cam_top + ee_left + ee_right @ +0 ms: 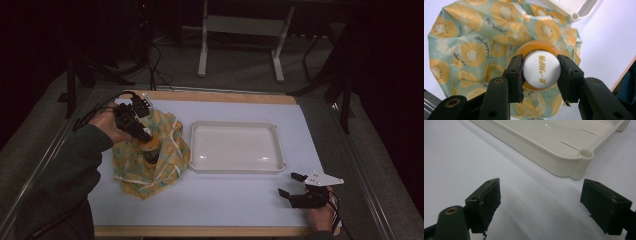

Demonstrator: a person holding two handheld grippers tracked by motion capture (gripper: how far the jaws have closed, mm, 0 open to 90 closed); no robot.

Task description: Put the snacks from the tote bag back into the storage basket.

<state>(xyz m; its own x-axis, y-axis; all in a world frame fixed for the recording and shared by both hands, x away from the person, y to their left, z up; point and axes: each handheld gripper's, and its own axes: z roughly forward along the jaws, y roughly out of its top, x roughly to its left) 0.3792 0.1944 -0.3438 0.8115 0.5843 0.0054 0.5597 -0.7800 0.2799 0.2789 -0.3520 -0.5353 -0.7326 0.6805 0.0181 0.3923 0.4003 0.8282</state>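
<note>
A bottle with a white cap (542, 69) and orange shoulder stands upright in the middle of a crumpled cloth printed with orange slices (150, 155) (471, 42), left of the tray. My left gripper (145, 136) (541, 75) comes down from above, and its jaws are shut on the cap from both sides. The white cap carries gold lettering. My right gripper (291, 184) (540, 202) rests low over the white table near the front right, open with nothing between its jaws. It faces the near right corner of the tray (586, 153).
An empty cream plastic tray (235, 170) lies at the table's centre. The white mat (225, 200) is edged by a wooden rim (200, 231). Cables trail off the far left edge. Table legs and dark floor lie beyond.
</note>
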